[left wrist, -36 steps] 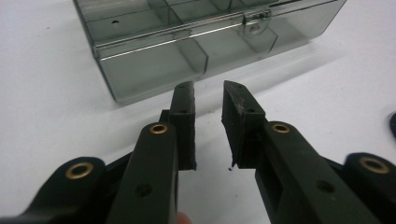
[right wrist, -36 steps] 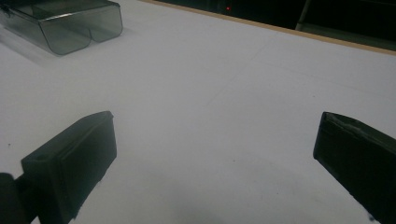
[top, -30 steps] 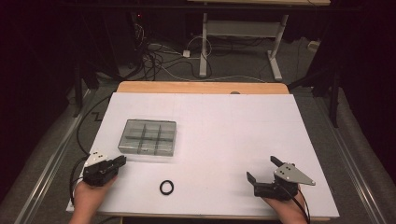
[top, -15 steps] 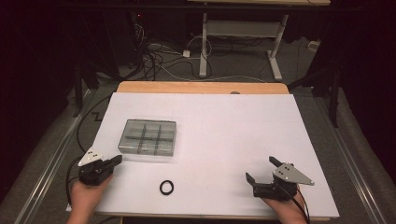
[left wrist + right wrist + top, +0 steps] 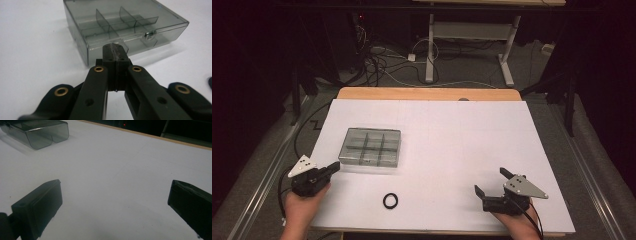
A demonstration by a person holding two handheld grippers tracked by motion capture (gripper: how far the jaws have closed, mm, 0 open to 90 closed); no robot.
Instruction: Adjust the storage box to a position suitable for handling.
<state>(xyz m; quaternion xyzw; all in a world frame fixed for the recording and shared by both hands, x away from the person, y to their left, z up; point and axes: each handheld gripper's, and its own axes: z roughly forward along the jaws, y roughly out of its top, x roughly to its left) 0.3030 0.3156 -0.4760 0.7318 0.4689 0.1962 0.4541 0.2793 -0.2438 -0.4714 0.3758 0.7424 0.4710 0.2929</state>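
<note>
White table (image 5: 452,150): left gripper (image 5: 333,167) fingers clenched empty before box (image 5: 120,25); right gripper (image 5: 115,202) released; high view adds ring (image 5: 391,201).

Left gripper (image 5: 332,167), held in the person's left hand (image 5: 302,207) at the near-left of the high view, points forward and to the right with its jaws pressed together, nothing between them. Right gripper (image 5: 493,181), held in the right hand (image 5: 518,225) at the near-right, points to the left with its jaws spread wide and empty.
</note>
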